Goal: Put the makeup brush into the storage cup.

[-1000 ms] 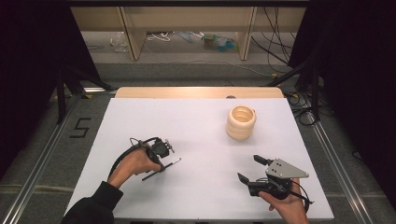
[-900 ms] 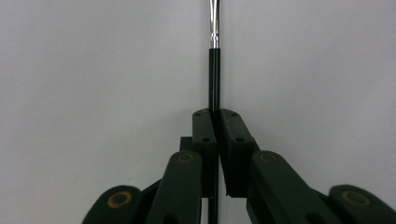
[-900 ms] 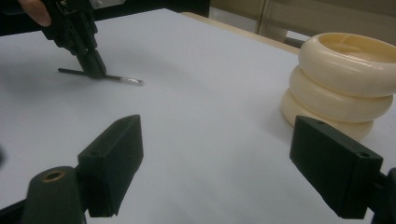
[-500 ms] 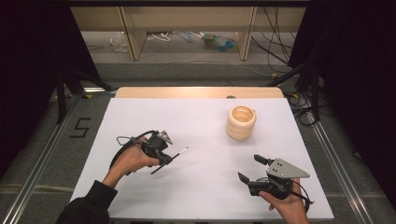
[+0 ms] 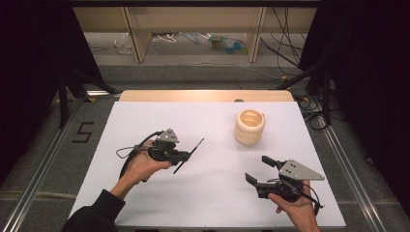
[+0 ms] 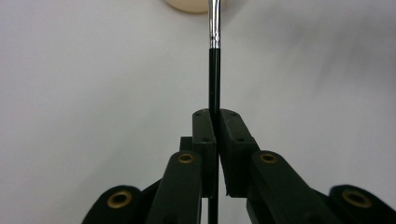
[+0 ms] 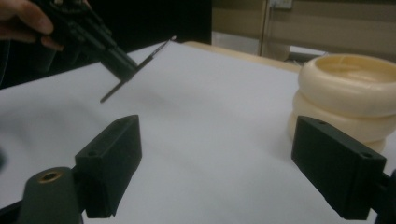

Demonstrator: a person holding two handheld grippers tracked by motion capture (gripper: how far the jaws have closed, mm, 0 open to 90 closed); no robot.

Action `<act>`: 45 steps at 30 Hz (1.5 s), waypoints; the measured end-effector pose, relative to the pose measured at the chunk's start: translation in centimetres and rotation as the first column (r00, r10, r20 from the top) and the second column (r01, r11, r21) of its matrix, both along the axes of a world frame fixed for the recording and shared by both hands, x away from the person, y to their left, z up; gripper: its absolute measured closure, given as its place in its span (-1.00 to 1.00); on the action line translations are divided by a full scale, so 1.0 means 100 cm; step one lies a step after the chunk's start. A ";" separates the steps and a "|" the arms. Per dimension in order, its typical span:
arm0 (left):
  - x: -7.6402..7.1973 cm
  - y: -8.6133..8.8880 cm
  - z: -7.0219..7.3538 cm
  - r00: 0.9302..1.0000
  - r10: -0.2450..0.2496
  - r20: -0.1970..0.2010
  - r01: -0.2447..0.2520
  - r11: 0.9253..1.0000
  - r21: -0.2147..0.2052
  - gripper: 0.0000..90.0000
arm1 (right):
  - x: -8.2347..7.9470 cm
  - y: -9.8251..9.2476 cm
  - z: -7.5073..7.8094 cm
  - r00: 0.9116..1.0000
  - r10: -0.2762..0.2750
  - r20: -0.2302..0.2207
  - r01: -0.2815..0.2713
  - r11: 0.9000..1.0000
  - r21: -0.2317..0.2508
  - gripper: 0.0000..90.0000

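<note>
Since a second ago the left gripper (image 5: 186, 155) has lifted off the white desk (image 5: 212, 203) and travelled from near the left edge toward the middle, its jaws clenched on the thin black paintbrush with a silver ferrule (image 5: 189, 155), whose tip points at the cream ribbed ceramic pot (image 5: 250, 126) near the far right corner. The right gripper (image 5: 261, 170) waits near the front right edge, jaws released and empty. With only a narrow pinch on the slim handle, the brush could pivot or slip, and might catch the pot's rim.
</note>
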State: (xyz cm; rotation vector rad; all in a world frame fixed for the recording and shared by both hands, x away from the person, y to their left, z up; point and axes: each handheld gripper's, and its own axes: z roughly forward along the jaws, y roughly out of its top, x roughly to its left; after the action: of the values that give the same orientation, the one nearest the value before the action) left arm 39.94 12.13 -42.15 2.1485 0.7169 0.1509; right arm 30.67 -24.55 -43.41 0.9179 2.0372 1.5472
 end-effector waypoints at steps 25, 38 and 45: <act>-0.011 -0.001 0.002 0.993 0.021 0.116 0.004 0.979 -0.206 0.90 | 0.027 0.042 0.013 0.994 0.107 -0.014 -0.103 0.977 0.185 -0.65; -0.018 -0.011 -0.001 0.993 0.000 0.118 0.027 0.972 -0.233 0.90 | 0.039 0.060 0.014 0.991 0.133 -0.019 -0.128 0.979 0.157 -0.45; -0.022 -0.016 -0.001 0.991 -0.012 0.132 0.044 0.969 -0.243 0.90 | 0.045 0.071 0.013 0.986 0.167 -0.011 -0.162 0.968 0.192 -0.28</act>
State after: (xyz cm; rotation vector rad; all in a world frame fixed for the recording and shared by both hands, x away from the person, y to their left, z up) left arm 37.76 10.56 -42.26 1.8930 0.5963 0.1751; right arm 35.13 -17.42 -42.09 0.8594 2.0551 1.8546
